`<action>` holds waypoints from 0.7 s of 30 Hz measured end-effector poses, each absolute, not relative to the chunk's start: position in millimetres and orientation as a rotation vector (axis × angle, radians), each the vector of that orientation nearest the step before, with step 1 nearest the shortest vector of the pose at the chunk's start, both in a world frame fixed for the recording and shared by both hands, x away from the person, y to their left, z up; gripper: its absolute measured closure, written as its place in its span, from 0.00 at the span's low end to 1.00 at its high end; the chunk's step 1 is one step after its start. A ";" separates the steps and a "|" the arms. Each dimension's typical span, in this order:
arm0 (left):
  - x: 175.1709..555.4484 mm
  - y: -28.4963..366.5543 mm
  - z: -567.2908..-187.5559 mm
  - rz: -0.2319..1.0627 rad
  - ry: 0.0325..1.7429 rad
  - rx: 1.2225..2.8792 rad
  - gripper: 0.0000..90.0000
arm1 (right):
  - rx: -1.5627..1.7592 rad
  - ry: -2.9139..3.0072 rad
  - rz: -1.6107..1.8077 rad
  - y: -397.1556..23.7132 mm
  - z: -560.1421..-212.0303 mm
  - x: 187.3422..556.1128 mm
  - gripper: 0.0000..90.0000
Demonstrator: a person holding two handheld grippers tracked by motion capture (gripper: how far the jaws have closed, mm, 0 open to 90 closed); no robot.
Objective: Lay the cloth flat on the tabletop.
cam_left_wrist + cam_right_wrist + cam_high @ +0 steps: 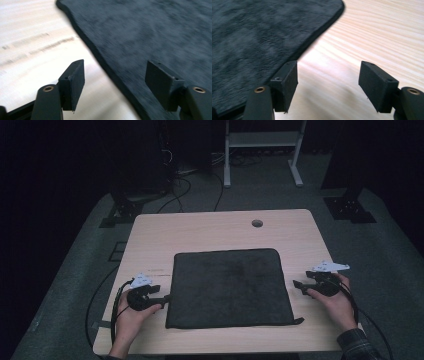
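Black jaws of the left gripper are seen closest in the left gripper view, spread apart, nothing pinched. One pad sits over bare wood, the other over the dark mat; the mat's edge runs diagonally between them. Pads are not pressed on the mat, so the left gripper is released.

Same picture in the right gripper view: right gripper is spread wide, jaws empty. The mat lies beside and under one pad, its rounded corner ahead of that pad; bare table is seen between the jaws and under the other pad. Nothing is gripped; released.

From the high view, the left gripper is held in the left hand just beside the mat's left edge, jaws pointed at it, tip at or nearly at the edge; contact cannot be told there. The right gripper is held in the right hand just beside the mat's right edge, jaws pointed inward, a small gap visible. The mat lies flat between the two grippers, on the near half of the wooden table. A small tab is seen sticking out at the mat's near corner on the right gripper's side. A round hole in the tabletop lies well beyond both grippers. A plaid sleeve is seen behind the right hand.
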State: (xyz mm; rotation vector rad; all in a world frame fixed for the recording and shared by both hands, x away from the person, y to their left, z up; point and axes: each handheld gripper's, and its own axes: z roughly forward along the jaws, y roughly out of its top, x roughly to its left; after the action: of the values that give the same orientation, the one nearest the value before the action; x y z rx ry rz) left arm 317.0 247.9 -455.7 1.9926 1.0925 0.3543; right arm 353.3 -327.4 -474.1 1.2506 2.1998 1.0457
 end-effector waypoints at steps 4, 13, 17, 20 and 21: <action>332.1 247.9 -457.5 0.390 1.113 1.987 0.34 | 1.287 2.177 1.022 -332.8 -477.3 357.5 0.34; 356.2 248.4 -464.9 0.438 1.178 1.984 0.34 | 1.326 2.154 0.989 -340.1 -485.6 363.0 0.33; 360.2 244.8 -466.9 0.432 1.176 1.983 0.34 | 1.323 2.158 0.987 -340.4 -485.7 362.9 0.31; 363.6 240.2 -468.1 0.434 1.178 1.980 0.35 | 1.323 2.158 0.987 -340.3 -485.8 362.9 0.31; 366.3 237.5 -469.8 0.441 1.180 1.989 0.35 | 1.325 2.158 0.987 -340.3 -485.8 362.9 0.31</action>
State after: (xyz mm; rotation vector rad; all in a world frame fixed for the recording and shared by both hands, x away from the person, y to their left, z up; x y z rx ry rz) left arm 366.3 237.5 -469.8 1.9894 1.1797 0.4411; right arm 362.9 -340.3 -485.8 1.3245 2.1580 0.9869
